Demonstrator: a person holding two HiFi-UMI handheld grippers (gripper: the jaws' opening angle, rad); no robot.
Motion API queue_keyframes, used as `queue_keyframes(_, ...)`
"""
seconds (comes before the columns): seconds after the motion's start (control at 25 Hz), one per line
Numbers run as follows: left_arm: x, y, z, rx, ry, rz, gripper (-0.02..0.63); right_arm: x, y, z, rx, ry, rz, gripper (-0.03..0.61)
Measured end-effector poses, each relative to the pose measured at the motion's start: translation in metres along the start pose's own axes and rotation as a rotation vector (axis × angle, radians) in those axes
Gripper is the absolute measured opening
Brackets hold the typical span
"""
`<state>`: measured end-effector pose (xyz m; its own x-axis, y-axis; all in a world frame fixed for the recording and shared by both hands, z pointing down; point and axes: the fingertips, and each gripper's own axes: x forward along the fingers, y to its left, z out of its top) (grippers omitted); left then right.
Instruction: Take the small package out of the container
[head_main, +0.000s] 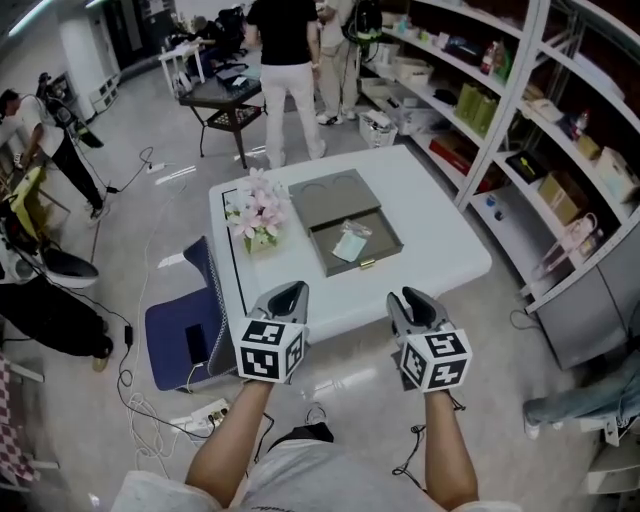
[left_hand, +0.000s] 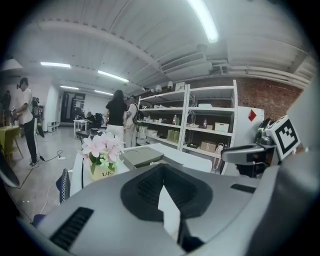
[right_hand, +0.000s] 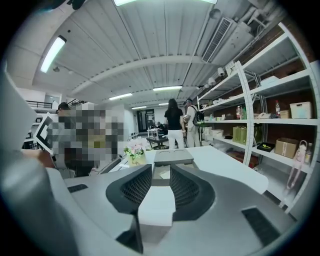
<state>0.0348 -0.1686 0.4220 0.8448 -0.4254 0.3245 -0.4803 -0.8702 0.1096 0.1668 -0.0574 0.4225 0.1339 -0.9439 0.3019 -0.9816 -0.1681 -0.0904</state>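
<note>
Left gripper (head_main: 289, 292) jaws together, right gripper (head_main: 411, 296) jaws apart and empty, ahead of both an open container (head_main: 384, 246) holding the small package (head_main: 351, 245), on a white counter (head_main: 440, 235)

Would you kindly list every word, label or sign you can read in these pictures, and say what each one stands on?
"Life": on the yellow flower pot, left gripper view; any print after it is unclear.
Red diamond sign on the white cabinet: no lettering readable.
Shelf boxes and bottles: labels too small and blurred to read.
</note>
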Motion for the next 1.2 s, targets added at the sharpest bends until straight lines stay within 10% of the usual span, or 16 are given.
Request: queue_keyframes(1.2,0.108,0.073,0.016,-0.028,0.014,0.069,0.003,0.163,-0.053,-0.001,-0.097,0.19,0.224,0.199)
